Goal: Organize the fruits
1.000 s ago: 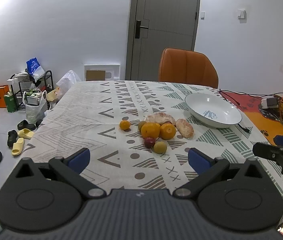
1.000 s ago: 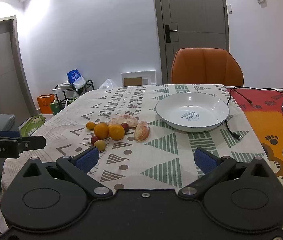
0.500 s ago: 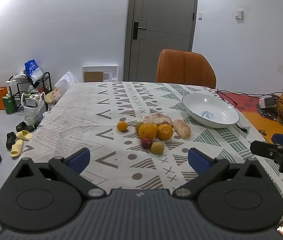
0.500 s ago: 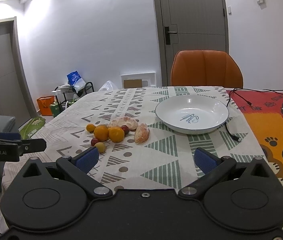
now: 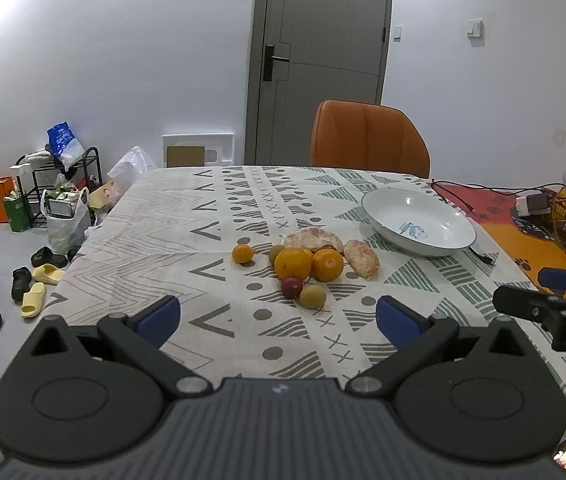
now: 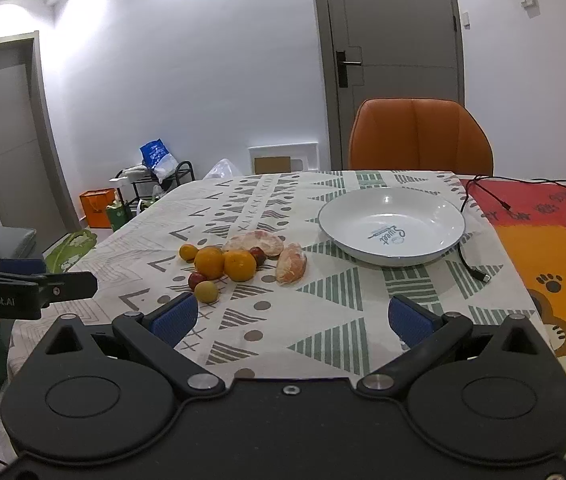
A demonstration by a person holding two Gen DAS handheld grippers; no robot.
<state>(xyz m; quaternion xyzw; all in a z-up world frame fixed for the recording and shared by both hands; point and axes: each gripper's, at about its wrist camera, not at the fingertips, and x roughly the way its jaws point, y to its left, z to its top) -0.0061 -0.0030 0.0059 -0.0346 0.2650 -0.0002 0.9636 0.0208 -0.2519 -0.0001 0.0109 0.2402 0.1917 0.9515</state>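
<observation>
A cluster of fruit lies mid-table: two oranges (image 5: 293,263) (image 6: 240,265), a small orange (image 5: 242,253), a red fruit (image 5: 291,287), a yellow-green fruit (image 5: 312,296) (image 6: 206,291) and two peeled citrus pieces (image 5: 361,263) (image 6: 291,268). An empty white bowl (image 5: 443,240) (image 6: 435,248) stands to their right. My left gripper (image 5: 278,316) is open and empty, above the table's near edge, short of the fruit. My right gripper (image 6: 290,316) is open and empty, nearer the bowl. Each gripper shows at the edge of the other's view.
The table has a patterned cloth (image 5: 211,216). An orange chair (image 5: 369,138) stands at the far end. A black cable (image 6: 471,264) lies right of the bowl. A shelf, bags and shoes (image 5: 35,280) are on the floor at left.
Both grippers have drawn slightly closer to the table; the fruit and bowl sit a little higher in the views. Nothing on the table has moved.
</observation>
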